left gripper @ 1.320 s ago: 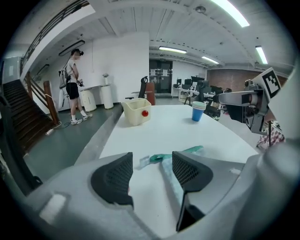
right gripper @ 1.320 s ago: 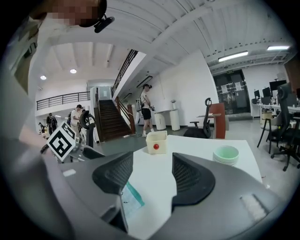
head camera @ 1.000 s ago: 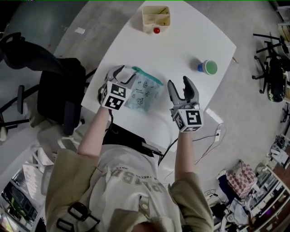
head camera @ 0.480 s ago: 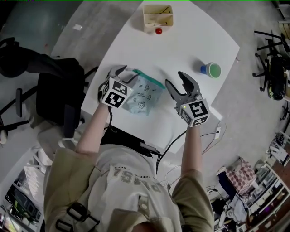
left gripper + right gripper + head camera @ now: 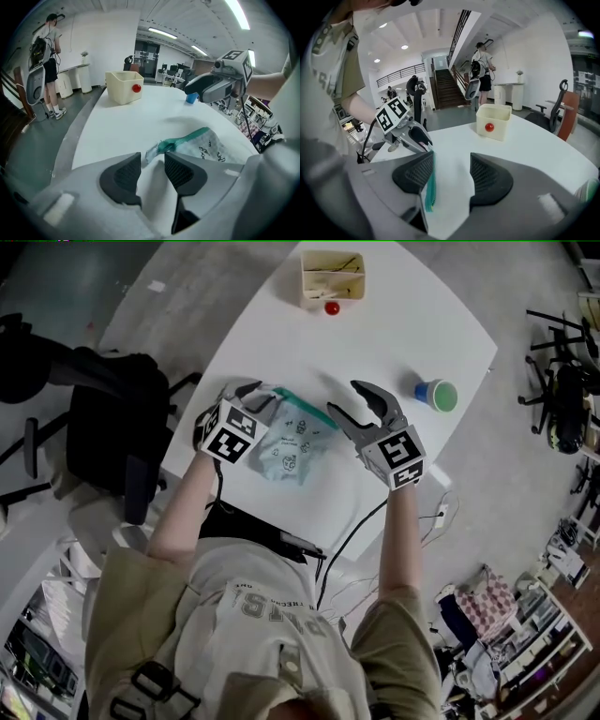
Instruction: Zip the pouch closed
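Zipper [image 5: 305, 401]: runs from my left gripper [image 5: 258, 395] to my right gripper [image 5: 345, 399].
Left jaws: just been closing, pouch [image 5: 289, 448] corner ahead, unpinched.
Right jaws: apart, teal end between them.

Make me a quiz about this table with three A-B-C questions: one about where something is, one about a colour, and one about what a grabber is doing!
1. Where is the red ball?
A. inside the box
B. on the table, right beside the box
C. on top of the pouch

2. What colour is the pouch's zipper?
A. yellow
B. red
C. blue-green

3. How do the right gripper's jaws stand?
A. apart
B. squeezed together
C. clamped on the ball

Answers:
1 B, the ball sits on the table just outside the box's wall.
2 C, the strip along the pouch's top edge is blue-green.
3 A, the right gripper view shows a wide gap between the pads.
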### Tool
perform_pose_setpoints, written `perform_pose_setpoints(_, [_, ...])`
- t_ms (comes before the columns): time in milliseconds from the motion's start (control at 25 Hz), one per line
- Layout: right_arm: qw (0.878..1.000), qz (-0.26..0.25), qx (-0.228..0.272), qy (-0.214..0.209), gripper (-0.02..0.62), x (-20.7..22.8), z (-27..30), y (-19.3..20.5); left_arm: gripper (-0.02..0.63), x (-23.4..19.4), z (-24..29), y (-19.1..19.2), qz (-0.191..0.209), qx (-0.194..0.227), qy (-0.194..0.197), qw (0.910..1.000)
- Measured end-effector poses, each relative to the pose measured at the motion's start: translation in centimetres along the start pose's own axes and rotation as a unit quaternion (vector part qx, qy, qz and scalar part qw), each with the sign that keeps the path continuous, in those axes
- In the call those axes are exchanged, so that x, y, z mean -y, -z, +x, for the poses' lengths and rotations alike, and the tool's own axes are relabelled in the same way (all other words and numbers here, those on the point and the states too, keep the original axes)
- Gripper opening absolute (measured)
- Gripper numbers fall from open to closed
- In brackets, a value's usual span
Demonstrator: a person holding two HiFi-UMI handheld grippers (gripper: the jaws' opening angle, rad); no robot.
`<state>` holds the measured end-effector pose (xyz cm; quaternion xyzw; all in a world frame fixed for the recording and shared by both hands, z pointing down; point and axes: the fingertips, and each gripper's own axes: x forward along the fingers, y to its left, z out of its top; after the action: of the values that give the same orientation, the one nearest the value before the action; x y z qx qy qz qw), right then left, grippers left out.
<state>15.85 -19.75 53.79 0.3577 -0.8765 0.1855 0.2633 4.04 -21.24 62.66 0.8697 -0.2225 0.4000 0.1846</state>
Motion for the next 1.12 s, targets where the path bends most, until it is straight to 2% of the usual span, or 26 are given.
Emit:
perform_pose_setpoints(160, [0.999,-0.027,-0.025,-0.027,0.235,-0.2,1.6,0.1,0.146,-0.2,0.3,0.0,0.003,-0.003,0.007,1.0000])
perform_pose_setpoints(400, [0.996,-0.029,-0.049,-0.067,0.235,-0.5,3.9,0.3,0.103,-0.6,0.3,-0.1,0.015,-0.006,0.015,0.9998])
perform_pose_setpoints(760, [0.989,-0.070,-0.082,-0.104,0.235,-1.5,6.4,0.2,0.029,-0.1,0.1,-0.6,0.055,0.000,0.026,0.9982])
perform_pose_setpoints(1120, [0.982,-0.105,-0.097,-0.124,0.217,-2.1,7.8,-0.2,0.020,0.7,-1.3,-1.3,0.088,0.028,0.052,0.9944])
